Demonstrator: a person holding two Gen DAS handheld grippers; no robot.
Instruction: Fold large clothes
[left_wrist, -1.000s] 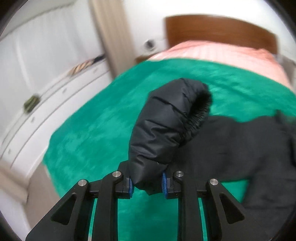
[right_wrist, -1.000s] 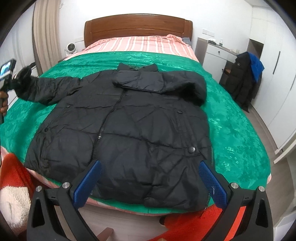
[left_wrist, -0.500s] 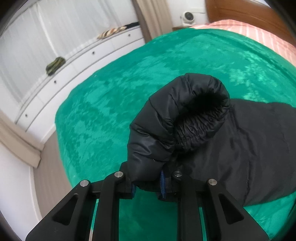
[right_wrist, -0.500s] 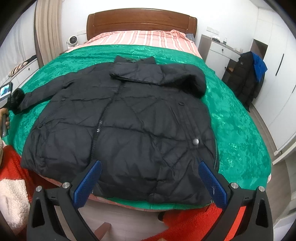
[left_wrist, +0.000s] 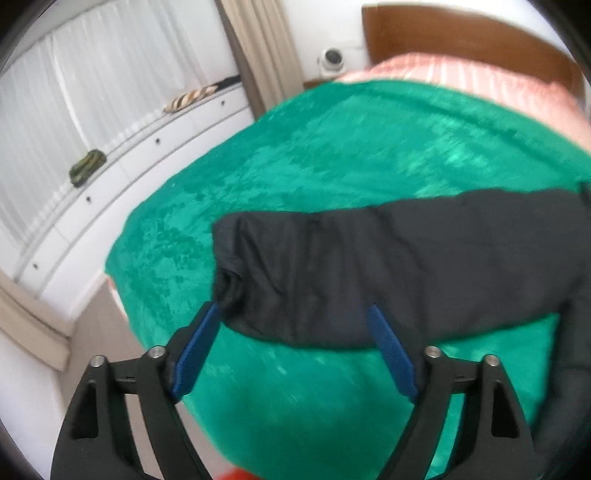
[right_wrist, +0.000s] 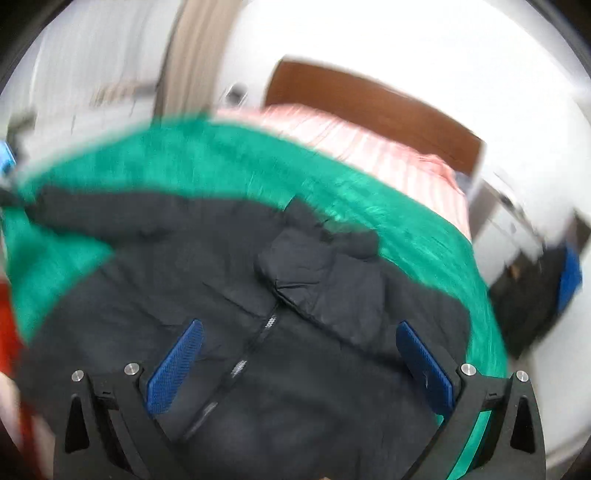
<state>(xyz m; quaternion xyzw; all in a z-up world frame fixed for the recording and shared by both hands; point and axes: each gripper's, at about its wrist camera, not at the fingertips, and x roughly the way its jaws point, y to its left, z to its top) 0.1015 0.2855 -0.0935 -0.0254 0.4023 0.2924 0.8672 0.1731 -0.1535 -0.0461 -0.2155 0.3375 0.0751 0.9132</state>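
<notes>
Both pairs of jaws stand apart with nothing pinched. On my left gripper (left_wrist: 291, 314) they have just been opening, and the sleeve (left_wrist: 388, 269) they spread over lies flat on the green blanket (left_wrist: 314, 162), its elastic cuff (left_wrist: 227, 286) just beside my left pad, not pressed by either. My right gripper (right_wrist: 299, 328) hovers wide over the chest of the black puffer jacket (right_wrist: 229, 295), which is spread front-up across the bed with its zipper (right_wrist: 240, 365) running between my pads; that view is badly blurred.

I judge the jacket light for its bulk, soft and springy, so folds will puff back unless pressed down. The shell looks slick, so I would pinch at seams, the gathered cuff or the hem rather than a smooth panel.

Count: one jacket, one sleeve stretched out to the side, one folded-down collar (right_wrist: 317, 266), one blanket, one wooden headboard (right_wrist: 369, 107), two grippers.
</notes>
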